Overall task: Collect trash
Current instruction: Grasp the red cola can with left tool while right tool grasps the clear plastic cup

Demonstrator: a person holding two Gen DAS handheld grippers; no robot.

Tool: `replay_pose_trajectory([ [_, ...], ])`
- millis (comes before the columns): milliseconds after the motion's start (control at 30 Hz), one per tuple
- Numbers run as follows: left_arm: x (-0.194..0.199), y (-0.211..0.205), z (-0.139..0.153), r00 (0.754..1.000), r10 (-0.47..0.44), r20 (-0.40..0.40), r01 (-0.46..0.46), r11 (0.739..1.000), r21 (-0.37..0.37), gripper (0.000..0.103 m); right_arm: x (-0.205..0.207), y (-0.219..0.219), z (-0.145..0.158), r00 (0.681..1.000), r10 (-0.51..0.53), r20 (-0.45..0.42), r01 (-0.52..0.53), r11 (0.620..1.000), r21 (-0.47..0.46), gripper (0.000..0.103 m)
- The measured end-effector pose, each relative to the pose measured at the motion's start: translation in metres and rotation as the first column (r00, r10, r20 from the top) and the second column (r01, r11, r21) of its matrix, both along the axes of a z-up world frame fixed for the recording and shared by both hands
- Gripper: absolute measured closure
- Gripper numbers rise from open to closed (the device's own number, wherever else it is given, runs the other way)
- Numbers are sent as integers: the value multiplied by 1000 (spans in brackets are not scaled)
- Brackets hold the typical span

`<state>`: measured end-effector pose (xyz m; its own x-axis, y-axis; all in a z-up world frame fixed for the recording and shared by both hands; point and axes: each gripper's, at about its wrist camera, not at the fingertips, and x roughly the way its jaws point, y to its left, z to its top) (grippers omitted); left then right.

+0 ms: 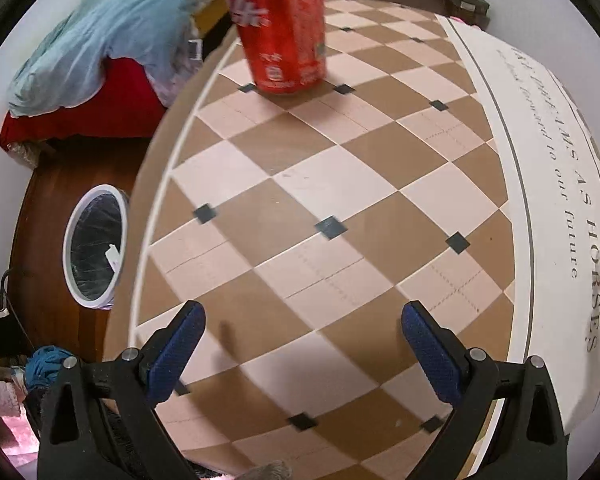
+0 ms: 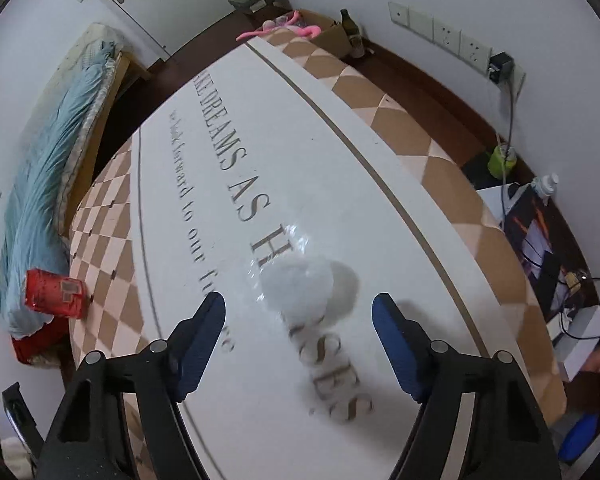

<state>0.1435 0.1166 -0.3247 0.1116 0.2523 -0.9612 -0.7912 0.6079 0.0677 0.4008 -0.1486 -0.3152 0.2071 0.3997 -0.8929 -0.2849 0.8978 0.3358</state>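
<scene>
Red aluminium drink can [image 1: 281, 26], upright on the checkered tan-and-cream surface [image 1: 340, 208], straight ahead of the left tool [image 1: 302, 318] and well apart from it, near the far left edge. Long axis vertical, so square to a level approach with the blue-padded fingers [image 1: 176, 354] either side. Left tool released, jaws spread wide, nothing between them. Slightly dented near the top, white lettering on the side, blurred.

Crumpled clear plastic wrap [image 2: 300, 280], pale and rounded, lying just ahead of the right tool [image 2: 298, 308], almost between the fingertips and a touch forward of them, on the white lettered band of the surface. Right tool likewise released and empty. No clear long axis; soft, likely to squash when pinched.

Nearer pairing by judgement: right tool to wrap, left tool to can. Round white-rimmed bin with black liner [image 1: 94, 246] down on the floor, left of the left tool, beside the surface edge, a small white scrap visible inside.
</scene>
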Motion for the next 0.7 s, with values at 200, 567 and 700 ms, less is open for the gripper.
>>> replay_pose_trajectory([
  [200, 4, 9, 0, 1000, 5, -5, -5, 1000, 0, 3, -3, 23, -9, 998, 50, 39, -49, 999, -22, 59],
  [567, 8, 77, 56, 986, 58, 155, -81, 986, 147, 3, -34, 108, 11, 969, 234, 80, -234, 972, -7, 59],
  [700, 21, 101, 59, 984, 40, 172, -73, 979, 191, 3, -37, 151, 12, 953, 288, 92, -286, 957, -35, 59],
])
